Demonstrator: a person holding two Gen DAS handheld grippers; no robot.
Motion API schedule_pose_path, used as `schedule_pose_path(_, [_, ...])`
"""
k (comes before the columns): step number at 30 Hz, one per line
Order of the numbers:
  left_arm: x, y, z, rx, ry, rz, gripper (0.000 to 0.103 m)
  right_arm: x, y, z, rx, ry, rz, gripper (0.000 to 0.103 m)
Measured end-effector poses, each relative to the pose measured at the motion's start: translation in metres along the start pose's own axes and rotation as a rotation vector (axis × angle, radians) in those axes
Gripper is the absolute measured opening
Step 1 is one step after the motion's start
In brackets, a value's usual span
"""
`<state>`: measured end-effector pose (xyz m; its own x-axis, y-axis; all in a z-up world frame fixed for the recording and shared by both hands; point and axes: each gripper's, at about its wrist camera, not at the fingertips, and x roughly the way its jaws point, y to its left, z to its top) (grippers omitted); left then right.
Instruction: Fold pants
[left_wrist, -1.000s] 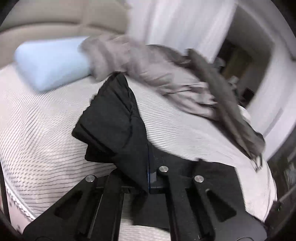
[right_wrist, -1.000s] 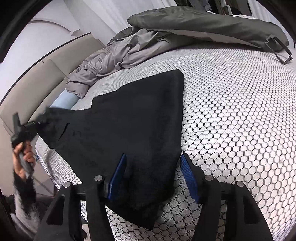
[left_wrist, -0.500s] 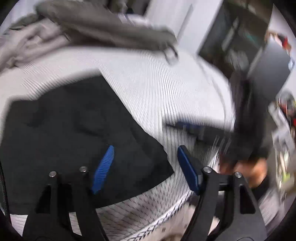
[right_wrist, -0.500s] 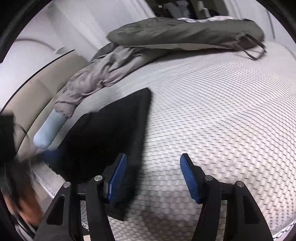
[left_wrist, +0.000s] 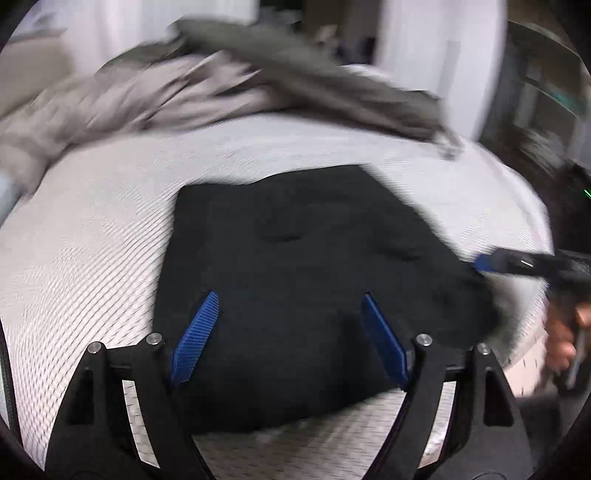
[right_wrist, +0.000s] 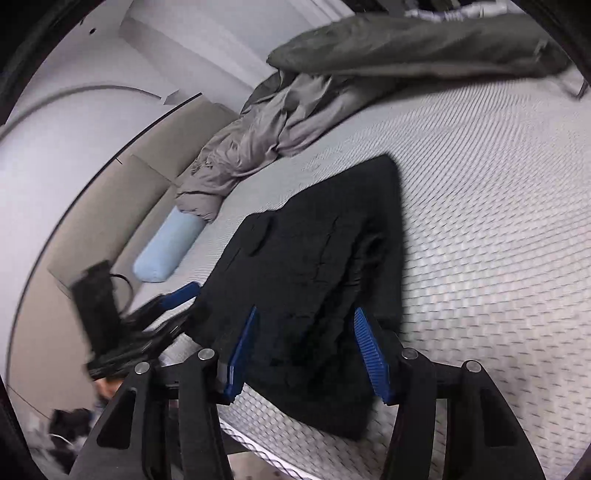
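Observation:
The black pants (left_wrist: 295, 258) lie folded in a flat heap on the white patterned mattress (left_wrist: 92, 258). My left gripper (left_wrist: 289, 295) hovers over their near edge with its jaws opening; the cloth lies under the blue pads (left_wrist: 195, 332), not pinched. In the right wrist view the pants (right_wrist: 314, 266) run away from the mattress's near edge. My right gripper (right_wrist: 306, 310) is over their near end, jaws closing, with the cloth between the pads (right_wrist: 369, 350), which do not press on it. Each gripper shows blurred in the other's view: the right gripper (left_wrist: 487, 263) and the left gripper (right_wrist: 181, 293).
A crumpled grey duvet (right_wrist: 266, 140) and a darker grey cover (right_wrist: 406, 44) lie across the far side of the bed. A light blue pillow (right_wrist: 166, 247) sits by the beige headboard (right_wrist: 110, 203). A person's hand (left_wrist: 561, 332) shows at the bed's right edge.
The left gripper let go of the lifted pants corner, opened and swung over the now flat pants. The right gripper shifted back over the pants' near end and narrowed slightly.

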<state>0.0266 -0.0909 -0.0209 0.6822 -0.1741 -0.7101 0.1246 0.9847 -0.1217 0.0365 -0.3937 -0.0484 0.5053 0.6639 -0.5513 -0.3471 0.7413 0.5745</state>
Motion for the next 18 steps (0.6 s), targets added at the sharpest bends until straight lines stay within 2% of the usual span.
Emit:
schedule_pose_path(3, [0.009, 0.03, 0.005, -0.057, 0.015, 0.025, 0.075, 0.024, -0.01, 0.002, 0.049, 0.062, 0.004, 0.055])
schedule_pose_path(7, [0.011, 0.051, 0.001, -0.072, 0.018, 0.054, 0.075, 0.041, -0.029, 0.005, 0.132, 0.099, 0.031, 0.054])
schedule_pose_path(8, [0.01, 0.052, -0.004, -0.076, 0.021, 0.058, 0.075, 0.041, -0.03, 0.006, 0.14, 0.096, 0.022, 0.047])
schedule_pose_path(9, [0.006, 0.056, -0.01, -0.084, 0.024, 0.055, 0.075, 0.041, -0.029, 0.008, 0.13, 0.089, 0.01, 0.031])
schedule_pose_path(10, [0.007, 0.06, -0.008, -0.097, 0.027, 0.044, 0.075, 0.041, -0.027, 0.01, 0.113, 0.082, -0.002, 0.021])
schedule_pose_path(11, [0.001, 0.059, -0.011, -0.106, 0.025, 0.043, 0.075, 0.039, -0.021, 0.014, 0.088, 0.073, -0.019, 0.014])
schedule_pose_path(12, [-0.001, 0.062, -0.009, -0.116, 0.018, 0.048, 0.075, 0.033, -0.012, 0.018, 0.051, 0.048, -0.032, 0.011])
schedule_pose_path(16, [-0.017, 0.065, -0.009, -0.123, 0.001, 0.036, 0.075, 0.014, 0.011, 0.034, -0.037, 0.009, -0.1, 0.011])
schedule_pose_path(17, [-0.019, 0.067, -0.009, -0.127, 0.002, 0.042, 0.075, 0.015, 0.007, 0.031, -0.056, 0.024, -0.152, 0.014])
schedule_pose_path(18, [-0.019, 0.07, -0.008, -0.134, 0.01, 0.048, 0.075, 0.022, 0.0, 0.026, -0.063, 0.064, -0.216, 0.023])
